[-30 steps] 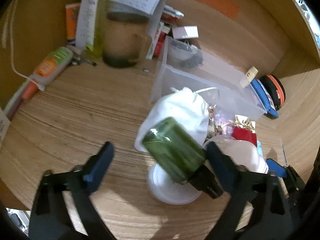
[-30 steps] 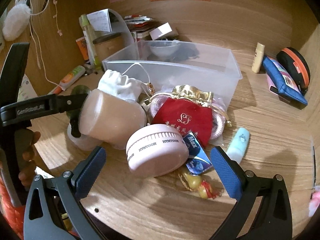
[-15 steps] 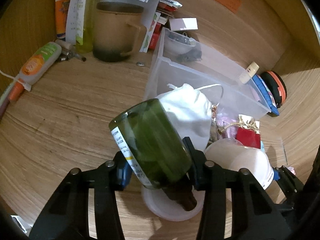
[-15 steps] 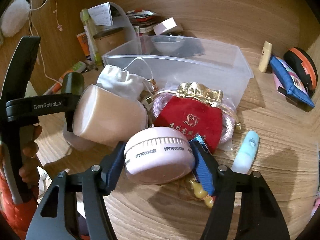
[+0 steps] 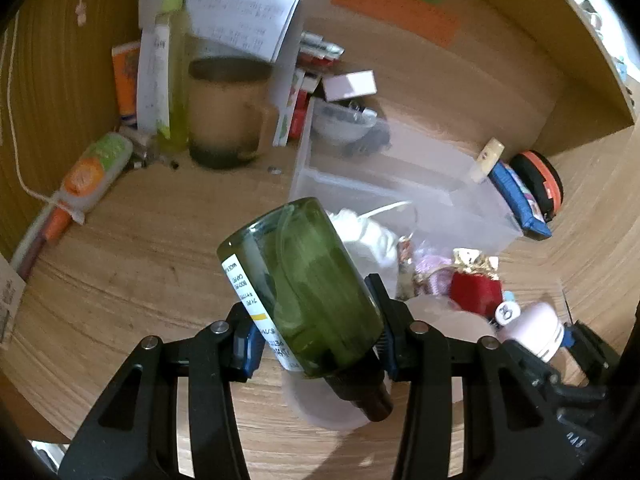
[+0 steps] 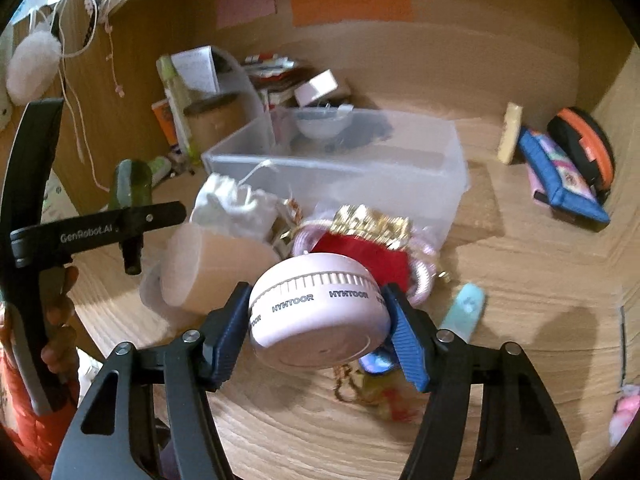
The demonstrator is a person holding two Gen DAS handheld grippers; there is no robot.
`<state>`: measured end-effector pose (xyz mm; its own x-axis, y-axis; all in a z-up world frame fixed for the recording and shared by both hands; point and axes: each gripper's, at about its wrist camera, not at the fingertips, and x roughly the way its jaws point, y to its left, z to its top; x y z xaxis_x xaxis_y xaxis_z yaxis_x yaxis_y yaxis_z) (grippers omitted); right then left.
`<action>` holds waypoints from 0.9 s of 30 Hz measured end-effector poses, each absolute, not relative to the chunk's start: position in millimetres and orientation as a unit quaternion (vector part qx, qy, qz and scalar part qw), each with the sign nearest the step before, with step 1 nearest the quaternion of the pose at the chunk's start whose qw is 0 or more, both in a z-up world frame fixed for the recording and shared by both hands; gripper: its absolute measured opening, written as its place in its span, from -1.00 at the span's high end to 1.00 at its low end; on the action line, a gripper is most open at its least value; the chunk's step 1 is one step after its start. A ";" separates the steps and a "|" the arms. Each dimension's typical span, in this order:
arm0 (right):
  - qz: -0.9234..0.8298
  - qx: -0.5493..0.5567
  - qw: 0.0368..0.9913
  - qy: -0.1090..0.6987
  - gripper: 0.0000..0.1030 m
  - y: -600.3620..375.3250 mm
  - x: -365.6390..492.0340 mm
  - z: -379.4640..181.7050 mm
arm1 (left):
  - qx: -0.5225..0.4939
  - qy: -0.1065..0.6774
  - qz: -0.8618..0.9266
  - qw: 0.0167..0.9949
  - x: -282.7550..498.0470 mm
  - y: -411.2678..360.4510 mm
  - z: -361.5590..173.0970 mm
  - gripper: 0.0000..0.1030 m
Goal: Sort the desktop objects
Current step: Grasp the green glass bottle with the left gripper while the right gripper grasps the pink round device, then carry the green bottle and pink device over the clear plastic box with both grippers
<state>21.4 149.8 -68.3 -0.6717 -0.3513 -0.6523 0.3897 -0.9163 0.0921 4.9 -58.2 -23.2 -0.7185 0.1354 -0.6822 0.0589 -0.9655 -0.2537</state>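
On my left-hand feed, the left gripper had its blue pads pressed against both sides of a dark green bottle, narrowed well in from full spread. The bottle sat tilted between the fingers, its base pointing up and away from me, its dark cap toward the camera, and a white label running down one side. It was off the wooden desk, with a translucent round lid lying on the wood just beneath the cap. On my right-hand feed, the right gripper was clamped at about half its spread on a pink round case printed with HYNTOOR around its rim; the case was tipped so its flat underside faced me, and it too hung clear of the desk. Behind it lay a red pouch with a gold frilled top, a white drawstring bag and a beige cup on its side, all crowded just in front of a clear plastic bin. A pale blue tube lay on the wood to the right of the case. Well apart, against the far right wall, sat a blue pencil case and an orange-and-black round pouch. The left tool also showed at the left edge of that view, with fingers of a hand wrapped around its handle.
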 end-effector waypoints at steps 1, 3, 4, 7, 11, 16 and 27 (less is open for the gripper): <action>-0.917 0.345 0.199 0.025 -0.21 153.1 21.4 -63.3 | -0.372 -0.127 0.919 0.021 5.0 -56.8 -20.3 0.12; -0.922 0.336 0.193 0.022 -0.20 158.1 20.3 -56.0 | -0.366 -0.120 0.923 0.024 5.7 -54.5 -13.2 0.12; -0.925 0.330 0.189 0.021 -0.21 161.3 19.6 -51.1 | -0.363 -0.118 0.924 0.026 5.2 -52.6 -9.9 0.12; -0.934 0.310 0.178 0.022 -0.21 169.2 15.8 -35.7 | -0.349 -0.106 0.930 0.029 4.0 -49.8 2.6 0.12; -0.944 0.285 0.165 0.025 -0.20 177.2 10.6 -18.0 | -0.333 -0.092 0.938 0.033 0.6 -47.3 19.9 0.12; -0.951 0.265 0.158 0.034 -0.20 180.5 -0.3 -2.7 | -0.322 -0.064 0.944 0.036 -9.4 -41.3 39.8 0.12; -0.954 0.253 0.156 0.043 -0.20 176.7 -38.2 17.7 | -0.321 -0.037 0.945 0.058 -41.2 -31.1 68.0 0.12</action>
